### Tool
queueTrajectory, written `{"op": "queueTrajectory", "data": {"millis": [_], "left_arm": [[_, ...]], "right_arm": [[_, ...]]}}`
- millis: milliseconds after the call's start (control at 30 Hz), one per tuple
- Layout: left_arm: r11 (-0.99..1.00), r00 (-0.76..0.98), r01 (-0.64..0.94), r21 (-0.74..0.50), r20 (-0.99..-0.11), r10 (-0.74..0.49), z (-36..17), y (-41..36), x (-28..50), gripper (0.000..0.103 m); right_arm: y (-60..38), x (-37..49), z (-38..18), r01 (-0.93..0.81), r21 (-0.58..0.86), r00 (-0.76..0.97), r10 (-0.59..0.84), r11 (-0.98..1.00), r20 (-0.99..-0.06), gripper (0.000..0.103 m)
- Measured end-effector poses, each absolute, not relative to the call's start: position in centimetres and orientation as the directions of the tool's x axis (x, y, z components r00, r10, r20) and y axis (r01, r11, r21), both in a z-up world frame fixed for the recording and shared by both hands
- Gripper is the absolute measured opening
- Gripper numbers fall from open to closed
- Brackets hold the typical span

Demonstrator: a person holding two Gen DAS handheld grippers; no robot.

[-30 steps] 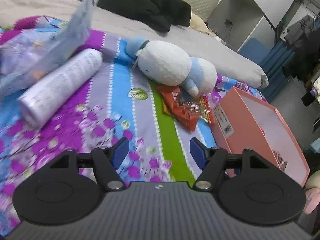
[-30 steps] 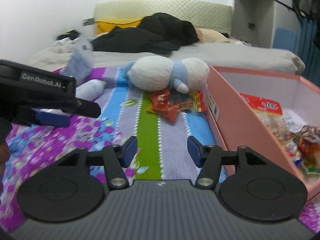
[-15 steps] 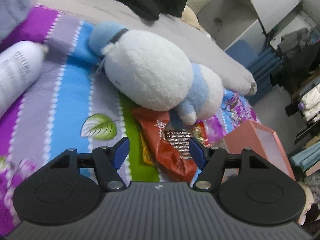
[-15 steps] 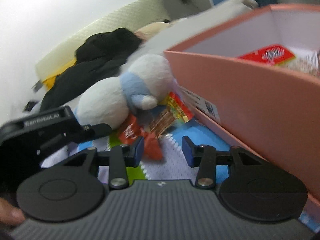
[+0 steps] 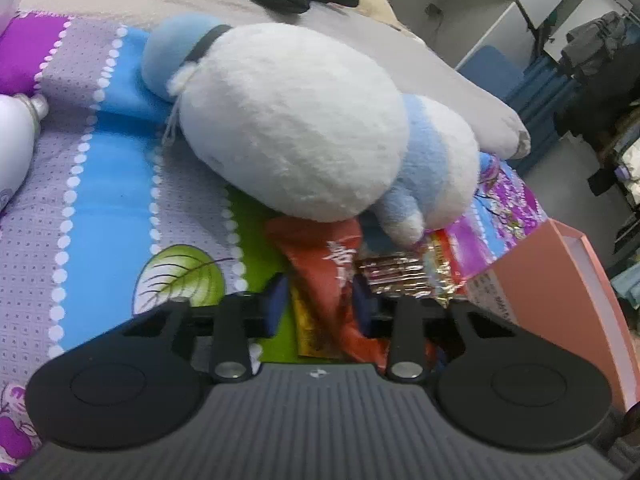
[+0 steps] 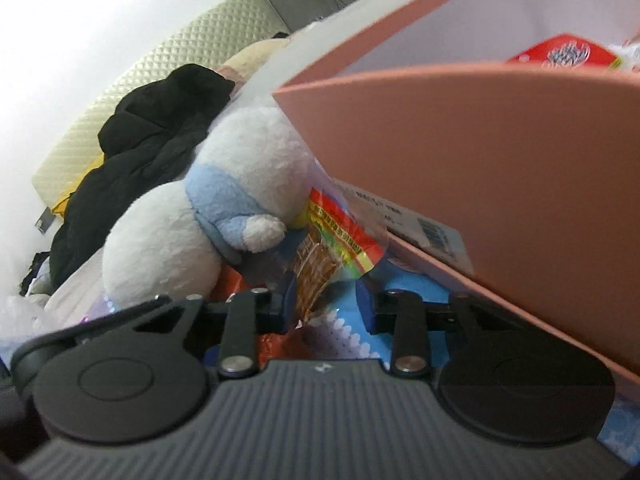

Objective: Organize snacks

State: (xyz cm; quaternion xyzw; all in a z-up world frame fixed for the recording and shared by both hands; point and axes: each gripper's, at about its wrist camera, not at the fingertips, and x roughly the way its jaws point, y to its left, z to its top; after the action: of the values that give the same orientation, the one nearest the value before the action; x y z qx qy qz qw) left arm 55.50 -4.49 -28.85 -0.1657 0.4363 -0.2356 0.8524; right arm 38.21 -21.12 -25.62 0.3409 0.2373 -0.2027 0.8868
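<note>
An orange-red snack packet [image 5: 332, 276] lies on the striped bedspread under a white and blue plush toy [image 5: 296, 120]. My left gripper [image 5: 320, 306] is open, its fingers on either side of that packet. A clear packet with a red, yellow and green edge [image 6: 328, 244] lies beside it, and it also shows in the left wrist view [image 5: 404, 276]. My right gripper [image 6: 326, 306] is open, with that packet's lower end between its fingers. A pink box [image 6: 500, 152] on the right holds several snacks, among them a red packet [image 6: 564, 54].
The plush toy [image 6: 180, 224] rests partly on the snack packets. A white bottle [image 5: 12, 136] lies at the far left. Black clothes [image 6: 144, 148] are heaped by the headboard. The pink box's wall [image 5: 560, 300] stands close on the right of both grippers.
Both grippers have moved forward and down to the packets under the plush toy. The left fingers have closed in partway around the orange-red packet. The right gripper has tilted towards the box.
</note>
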Motion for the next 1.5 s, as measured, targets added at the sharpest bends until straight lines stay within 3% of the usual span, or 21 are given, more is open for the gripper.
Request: {"op": "queueTrajectory", "data": {"millis": [67,267,700,1500], "left_arm": [[0.827,0.505,0.251,-0.503,-0.661,-0.555,-28.9,-4.3,55.5,0.026],[0.833,0.506,0.263,-0.488,-0.665,-0.549,-28.3,-4.7,54.4,0.018],[0.857,0.507,0.265,-0.442,-0.692,-0.514,-25.2,-3.4,46.3,0.017],[0.909,0.521,0.094,-0.406,-0.758,-0.393,-21.9,2.6,30.6,0.016]], "right_arm": [[-21.1,38.1,-25.4,0.512,0.497,0.809,-0.198,0.701,-0.554,0.015],[-21.1,36.8,-24.6,0.486,0.498,0.816,-0.170,0.718,-0.552,0.007],[-19.5,30.2,-22.7,0.429,0.467,0.810,-0.101,0.773,-0.577,0.006],[-19.5,19.2,-19.2,0.286,0.373,0.781,0.011,0.883,-0.625,0.006]]}}
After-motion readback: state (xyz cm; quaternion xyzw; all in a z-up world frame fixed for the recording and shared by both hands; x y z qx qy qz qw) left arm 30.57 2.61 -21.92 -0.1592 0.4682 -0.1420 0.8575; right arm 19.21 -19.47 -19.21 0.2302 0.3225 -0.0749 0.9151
